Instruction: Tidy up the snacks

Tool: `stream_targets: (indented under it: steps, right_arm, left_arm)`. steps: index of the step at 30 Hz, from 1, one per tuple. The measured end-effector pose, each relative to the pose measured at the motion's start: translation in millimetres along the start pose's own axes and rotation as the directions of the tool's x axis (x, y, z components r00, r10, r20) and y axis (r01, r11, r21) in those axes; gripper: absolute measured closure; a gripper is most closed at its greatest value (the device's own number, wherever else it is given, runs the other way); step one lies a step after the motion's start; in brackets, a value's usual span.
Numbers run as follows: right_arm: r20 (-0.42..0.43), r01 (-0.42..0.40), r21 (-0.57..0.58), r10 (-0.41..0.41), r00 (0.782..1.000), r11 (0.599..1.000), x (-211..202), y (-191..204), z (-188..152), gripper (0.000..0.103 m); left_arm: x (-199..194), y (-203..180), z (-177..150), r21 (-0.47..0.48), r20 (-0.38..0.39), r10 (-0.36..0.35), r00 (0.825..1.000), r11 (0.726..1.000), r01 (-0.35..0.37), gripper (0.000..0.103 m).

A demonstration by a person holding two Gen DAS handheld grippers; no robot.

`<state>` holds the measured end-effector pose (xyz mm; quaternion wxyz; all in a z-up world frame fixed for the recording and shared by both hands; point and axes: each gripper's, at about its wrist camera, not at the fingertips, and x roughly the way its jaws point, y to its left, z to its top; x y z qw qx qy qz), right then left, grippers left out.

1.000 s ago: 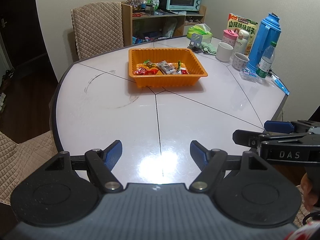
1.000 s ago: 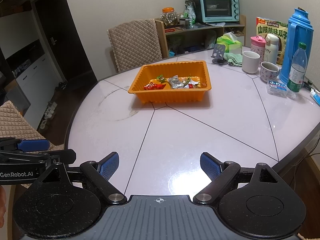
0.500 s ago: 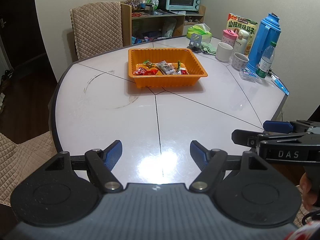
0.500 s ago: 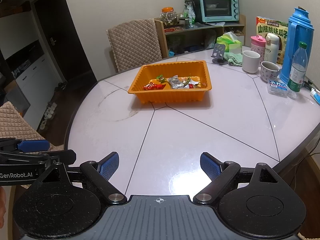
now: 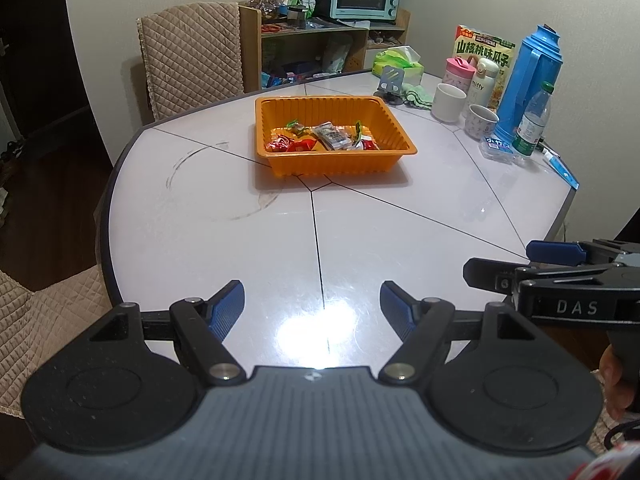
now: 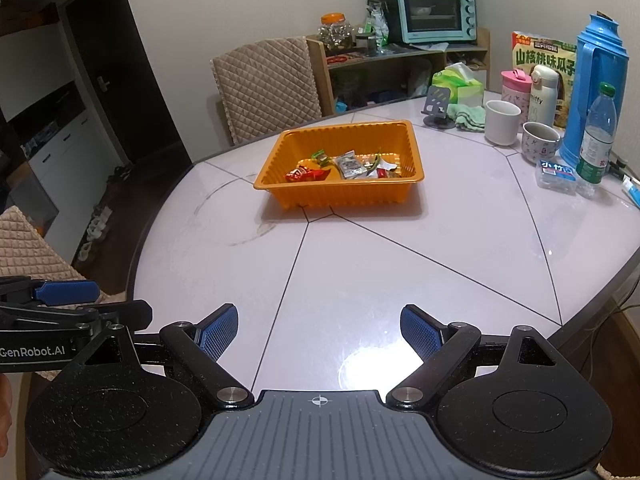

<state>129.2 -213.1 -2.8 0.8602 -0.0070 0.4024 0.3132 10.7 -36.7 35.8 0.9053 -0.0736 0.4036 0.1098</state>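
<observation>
Left gripper [image 5: 312, 300]: held over the near edge of the tabletop [image 5: 224, 248], jaws spread wide, nothing between the blue pads [image 5: 224, 308]. It is also seen at the left edge of the right wrist view, where only one blue fingertip and a lettered side plate are shown.

Right gripper [image 6: 319, 330]: held over the near tabletop just right of the left one, jaws released and spread wide, nothing between them. Part of a hand [image 5: 614, 384] is seen on its handle at the right edge of the left wrist view.

Orange tray [image 5: 332, 162]: set on the tabletop toward the far side, well apart from both grippers, over the point where the dark seam lines meet.

Snacks [image 5: 324, 138]: several small wrapped packets, red, green and silver, lying loose on the tray floor along its near wall.

Far right corner of the tabletop: white cup [image 6: 502, 122], patterned mug [image 6: 540, 142], blue thermos [image 6: 598, 84], clear water bottle [image 6: 598, 136], pink tumbler [image 6: 516, 88], printed snack bag [image 6: 540, 54], green tissue pack [image 6: 458, 82], small phone stand [image 6: 438, 104].

Beyond the tabletop: quilted chair [image 6: 266, 84]; wooden shelf [image 6: 384, 64] carrying a teal toaster oven [image 6: 434, 14] and a jar [image 6: 336, 30].
</observation>
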Motion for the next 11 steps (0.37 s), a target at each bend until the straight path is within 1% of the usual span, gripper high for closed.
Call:
stream_targets:
  steps: [11]
  right_arm:
    - [-0.001,0.022,0.021,-0.022,1.0,1.0,5.3,-0.5,3.8,0.015]
  left_arm:
    - [11.1,5.5,8.5,0.017,-0.009,-0.024,1.0,1.0,0.024,0.027]
